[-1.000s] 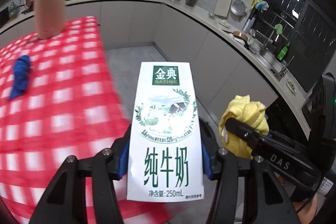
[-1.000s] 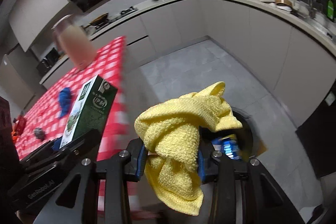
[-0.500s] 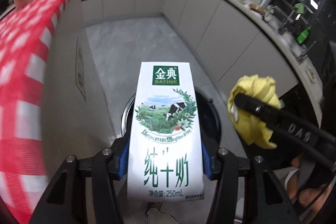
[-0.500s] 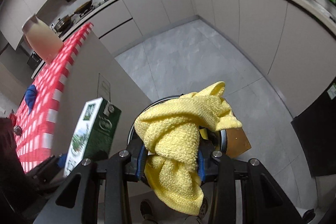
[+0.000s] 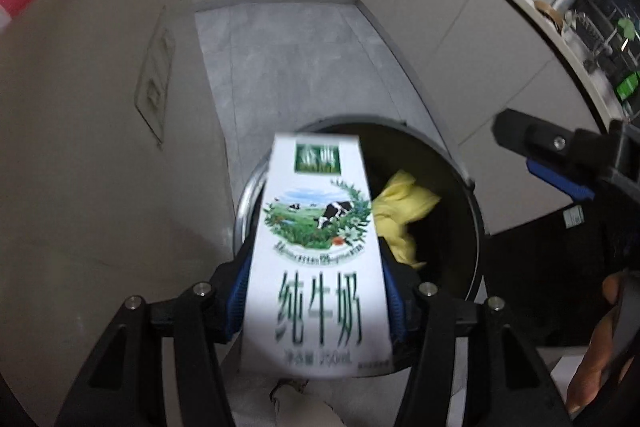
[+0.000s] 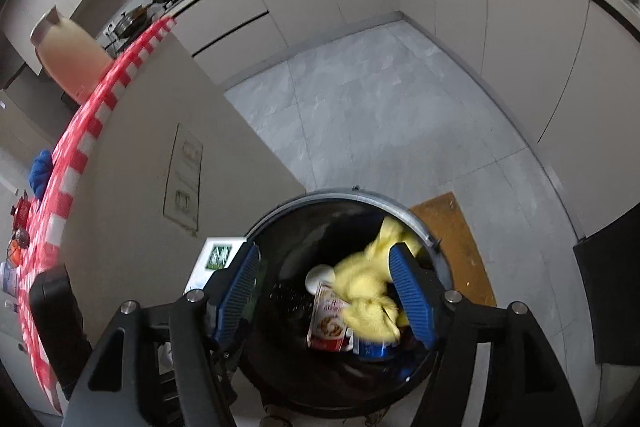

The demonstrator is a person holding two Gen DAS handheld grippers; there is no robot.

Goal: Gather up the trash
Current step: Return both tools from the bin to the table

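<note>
Blurring yellow cloth (image 6: pixel 366 287) half-hides bin (image 6: pixel 416 223) contents.

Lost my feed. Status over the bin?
Right tool opening, yellow cloth dropped into black bin. Left tool opening around white milk carton. Nothing blocking.

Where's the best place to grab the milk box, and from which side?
Pinch the milk carton across its two narrow sides, low down, coming from its bottom end. Those sides are flat and parallel, so pads sit flush. The left gripper has it so above the trash bin, jaws opening.
</note>
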